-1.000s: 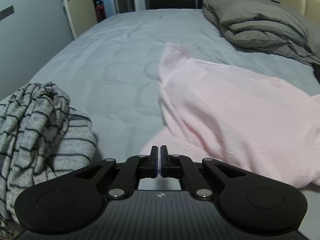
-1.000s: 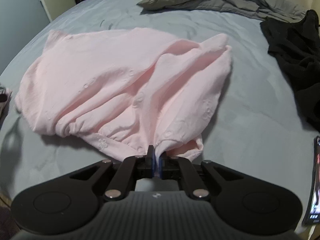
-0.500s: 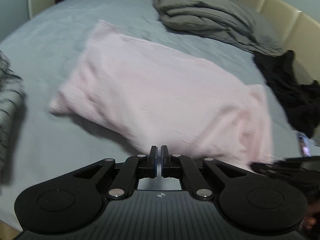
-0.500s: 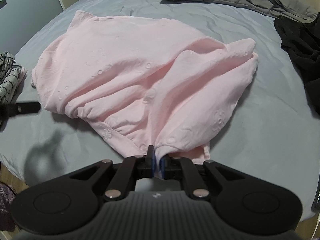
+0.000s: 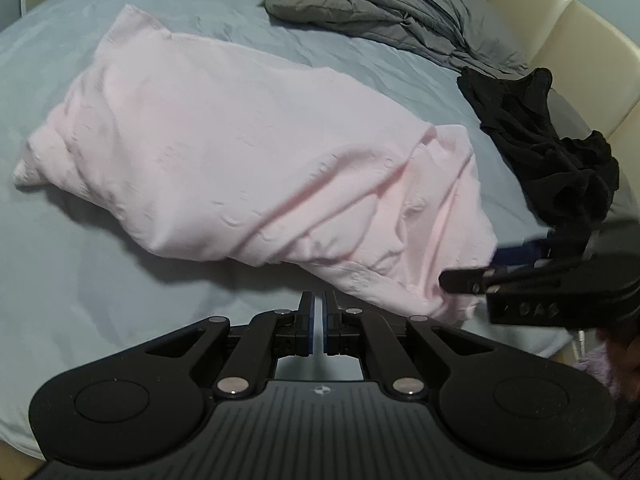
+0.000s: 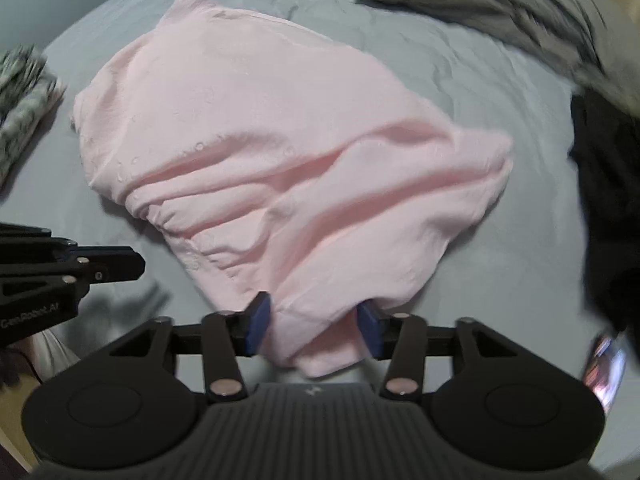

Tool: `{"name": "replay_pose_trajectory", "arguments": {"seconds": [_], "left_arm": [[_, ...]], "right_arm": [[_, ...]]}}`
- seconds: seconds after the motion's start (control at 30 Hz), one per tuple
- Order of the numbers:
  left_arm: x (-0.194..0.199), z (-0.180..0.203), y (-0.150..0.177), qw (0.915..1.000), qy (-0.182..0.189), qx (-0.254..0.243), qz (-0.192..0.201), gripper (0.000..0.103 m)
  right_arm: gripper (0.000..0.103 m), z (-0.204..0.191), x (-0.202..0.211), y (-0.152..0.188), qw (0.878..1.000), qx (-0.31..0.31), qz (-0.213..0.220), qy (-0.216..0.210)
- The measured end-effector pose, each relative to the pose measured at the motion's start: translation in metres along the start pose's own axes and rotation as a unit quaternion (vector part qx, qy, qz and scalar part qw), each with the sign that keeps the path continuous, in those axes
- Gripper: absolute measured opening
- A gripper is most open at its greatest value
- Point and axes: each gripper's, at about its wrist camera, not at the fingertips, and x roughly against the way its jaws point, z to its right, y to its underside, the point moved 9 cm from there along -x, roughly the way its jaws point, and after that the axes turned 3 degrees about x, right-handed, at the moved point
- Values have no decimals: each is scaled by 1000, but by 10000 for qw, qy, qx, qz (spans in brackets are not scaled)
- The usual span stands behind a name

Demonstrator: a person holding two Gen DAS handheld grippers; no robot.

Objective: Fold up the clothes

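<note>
Since a second ago the right tool point(image 6: 312, 326) has let go of the pink garment point(image 6: 280, 152): its jaws are opening, the near hem lying loose between them, no longer pinched. The left tool point(image 5: 319, 314) has swung in beside that hem, pressed together on nothing. The garment lies half-folded and rumpled on the bed point(image 5: 100, 280), with the black clothes point(image 5: 552, 148) to its right and what seems to be a striped top point(image 6: 22, 96), blurred, to its left. One fold looks just laid; next, probably, smoothing or taking a fresh edge.
</note>
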Motion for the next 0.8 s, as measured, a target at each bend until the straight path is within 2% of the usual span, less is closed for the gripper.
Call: {"name": "replay_pose_trajectory", "arguments": {"seconds": [0.07,0.13,0.17,0.3,0.37,0.43,0.57,0.67,0.8], "left_arm": [[-3,5,1,9997,123,213,-9,24],[-6,9,2,9986,264,464,-4,39],[-9,12,2,9979,322,558,-10,41],[-24,23,6,9955,470,814,-146,41],[-33,26,8,9934,524,998,-221,41],[-42,27,9,9897,623,1263,-251,41],[-58,27,11,9802,806,1782,-315,40],[-67,27,8,9769,862,1935,-268,40],[-75,26,2,9726,902,2131,-219,28]], "right_arm": [[62,7,6,-8,9993,381,0,66],[62,17,6,-13,9973,714,20,154],[62,23,6,-16,9959,879,29,198],[62,46,-3,-24,9947,967,28,340],[62,55,-7,-28,9972,707,46,252],[62,57,-12,-29,9982,582,36,154],[62,50,-22,-31,9968,781,2,150],[62,48,-28,-33,9964,844,-4,129],[62,48,-33,-37,9967,805,-22,50]]}}
